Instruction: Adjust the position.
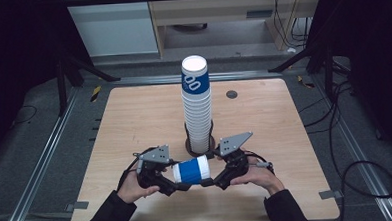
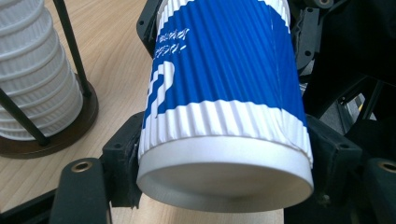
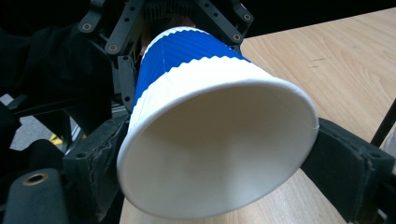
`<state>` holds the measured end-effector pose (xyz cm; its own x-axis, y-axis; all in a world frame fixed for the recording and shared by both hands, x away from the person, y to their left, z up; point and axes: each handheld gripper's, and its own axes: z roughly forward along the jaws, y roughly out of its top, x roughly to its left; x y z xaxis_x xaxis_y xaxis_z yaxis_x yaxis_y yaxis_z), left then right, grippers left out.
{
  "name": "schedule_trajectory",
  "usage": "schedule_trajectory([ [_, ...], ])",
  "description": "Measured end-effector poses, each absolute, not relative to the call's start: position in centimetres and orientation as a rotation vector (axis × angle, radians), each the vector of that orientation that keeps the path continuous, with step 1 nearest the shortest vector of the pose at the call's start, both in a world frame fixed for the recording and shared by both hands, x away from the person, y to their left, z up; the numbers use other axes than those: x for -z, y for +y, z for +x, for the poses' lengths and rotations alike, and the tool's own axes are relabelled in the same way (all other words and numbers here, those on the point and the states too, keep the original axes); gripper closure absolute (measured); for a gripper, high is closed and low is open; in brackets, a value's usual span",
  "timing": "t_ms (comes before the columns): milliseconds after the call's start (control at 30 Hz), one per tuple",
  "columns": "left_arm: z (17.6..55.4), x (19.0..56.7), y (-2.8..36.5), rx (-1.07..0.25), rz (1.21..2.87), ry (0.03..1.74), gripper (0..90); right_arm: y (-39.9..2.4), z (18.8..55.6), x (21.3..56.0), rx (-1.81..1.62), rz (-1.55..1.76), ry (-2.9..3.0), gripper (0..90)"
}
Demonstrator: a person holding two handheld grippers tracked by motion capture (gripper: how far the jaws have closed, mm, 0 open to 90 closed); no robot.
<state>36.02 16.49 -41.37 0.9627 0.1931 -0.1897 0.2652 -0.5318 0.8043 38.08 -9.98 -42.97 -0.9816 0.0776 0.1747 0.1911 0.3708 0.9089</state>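
A ribbed blue and white paper cup (image 1: 190, 171) lies on its side above the table's front edge, held between both grippers. My left gripper (image 1: 175, 183) is shut on its base end; in the left gripper view the cup (image 2: 224, 70) shows its recessed bottom, clamped between the black jaws of the left gripper (image 2: 226, 154). My right gripper (image 1: 210, 181) is shut on the rim end; in the right gripper view the cup (image 3: 196, 60) turns its open mouth to the camera inside the right gripper (image 3: 219, 158).
A tall stack of matching cups (image 1: 197, 105) stands in a black rod holder (image 1: 200, 146) just behind the grippers, at mid-table; the stack (image 2: 32, 70) appears at the left of the left gripper view. A small dark disc (image 1: 232, 94) lies on the wooden table (image 1: 134, 118).
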Motion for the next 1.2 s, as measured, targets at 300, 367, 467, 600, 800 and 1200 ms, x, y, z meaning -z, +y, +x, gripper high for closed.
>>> schedule_trajectory([
  [300, 36.0, 41.5, 16.3, 0.099, 2.169, 0.310, 26.8, -10.1, 38.0, 43.1, 1.665, -0.239, -2.517, 14.4],
  [367, 36.0, 41.6, 16.2, 0.095, 2.170, 0.315, 26.7, -10.1, 38.0, 43.2, 1.653, -0.234, -2.523, 13.4],
  [467, 36.0, 41.6, 16.2, 0.109, 2.166, 0.309, 26.7, -10.0, 38.0, 43.2, 1.667, -0.231, -2.520, 13.1],
  [600, 35.9, 41.6, 16.1, 0.103, 2.177, 0.309, 26.7, -9.8, 38.0, 43.3, 1.654, -0.226, -2.517, 13.8],
  [800, 36.1, 41.6, 16.1, 0.097, 2.171, 0.333, 24.2, -10.0, 38.0, 43.1, 1.663, -0.218, -2.531, 16.7],
  [1200, 36.5, 41.4, 17.1, 0.047, 2.219, 0.378, 16.0, -11.1, 38.1, 42.4, 1.630, -0.249, -2.635, 17.2],
])
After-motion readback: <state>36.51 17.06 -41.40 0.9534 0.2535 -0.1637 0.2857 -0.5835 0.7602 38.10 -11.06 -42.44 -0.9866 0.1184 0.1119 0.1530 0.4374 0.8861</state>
